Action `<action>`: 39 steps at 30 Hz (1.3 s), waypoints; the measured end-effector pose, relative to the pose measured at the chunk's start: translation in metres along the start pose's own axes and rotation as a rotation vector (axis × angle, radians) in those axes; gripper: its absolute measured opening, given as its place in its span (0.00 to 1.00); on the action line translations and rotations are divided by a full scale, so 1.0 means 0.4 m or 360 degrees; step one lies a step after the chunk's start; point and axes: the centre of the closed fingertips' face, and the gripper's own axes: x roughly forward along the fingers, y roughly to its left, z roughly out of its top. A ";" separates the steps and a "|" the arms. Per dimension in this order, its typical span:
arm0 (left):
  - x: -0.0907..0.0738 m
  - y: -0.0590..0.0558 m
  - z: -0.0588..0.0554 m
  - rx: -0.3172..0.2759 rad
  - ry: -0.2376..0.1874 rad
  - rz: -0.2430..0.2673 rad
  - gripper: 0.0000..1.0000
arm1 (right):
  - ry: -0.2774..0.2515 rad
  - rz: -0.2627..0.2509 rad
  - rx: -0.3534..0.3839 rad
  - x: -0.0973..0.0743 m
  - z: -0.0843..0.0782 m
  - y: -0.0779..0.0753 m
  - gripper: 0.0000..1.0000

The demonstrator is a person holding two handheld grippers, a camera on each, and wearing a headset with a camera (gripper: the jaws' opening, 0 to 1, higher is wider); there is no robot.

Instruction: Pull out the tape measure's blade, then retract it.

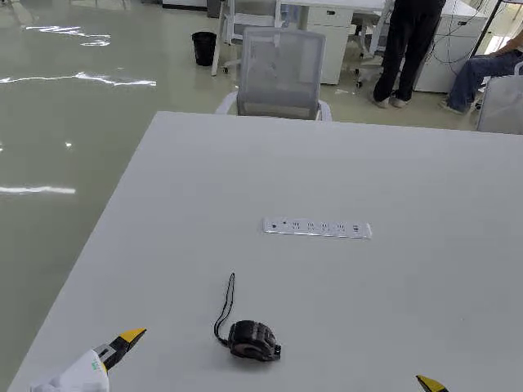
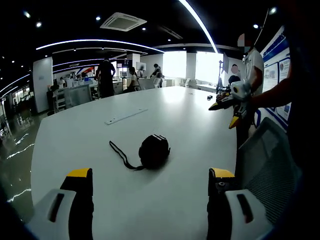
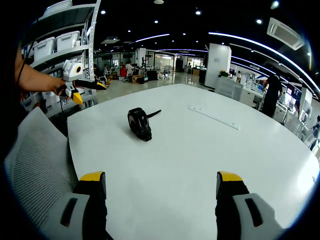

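The left gripper's (image 2: 150, 172) two yellow-tipped black jaws are standing wide apart in the left gripper view, gripping nothing, with the white tabletop (image 2: 165, 200) showing between them. Ahead of these jaws and about midway between their lines, well apart from the tips, the black rounded tape measure (image 2: 154, 150) is lying on the table, its blade not yet drawn out. Its thin black wrist strap (image 2: 121, 154) is trailing toward the left jaw's side. Farther ahead, beyond the left jaw's line, a flat white power strip (image 2: 125, 116) is resting on the surface. The right gripper is hovering past the right jaw, over the table's edge. The right gripper's (image 3: 161, 176) jaws are likewise standing wide open in the right gripper view, holding nothing. The tape measure (image 3: 139, 122) is sitting ahead of them, nearer the left jaw's line and well clear of both tips, with the strap (image 3: 154, 114) pointing away from the jaws. The power strip (image 3: 214, 117) is lying farther out on the right jaw's side, and the left gripper is hanging beyond the left jaw, off the table's corner. In the head view, the tape measure (image 1: 254, 340) is lying between the two yellow jaw tips at the near edge, touching neither. Beyond the table's far edge a grey mesh office chair (image 1: 280, 72) is standing, with a black waste bin (image 1: 203, 47) farther back on the glossy floor.
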 end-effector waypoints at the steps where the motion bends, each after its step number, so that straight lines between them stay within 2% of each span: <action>1: 0.006 -0.001 0.002 0.0003 0.0002 -0.0008 0.95 | 0.0001 0.0007 -0.0006 0.006 0.002 0.001 0.93; 15: 0.077 -0.002 0.026 0.0049 0.0024 -0.0081 0.91 | 0.0005 0.0096 -0.0072 0.081 0.040 0.005 0.87; 22: 0.108 -0.010 0.024 0.0076 0.0058 -0.0129 0.90 | 0.0012 0.0144 -0.0099 0.114 0.052 0.016 0.86; 34: 0.148 0.005 0.018 0.0094 0.0097 -0.0161 0.89 | 0.0029 0.0203 -0.0126 0.160 0.059 0.025 0.84; 39: 0.164 0.012 0.026 0.0119 0.0114 -0.0182 0.89 | 0.0032 0.0226 -0.0138 0.177 0.068 0.029 0.83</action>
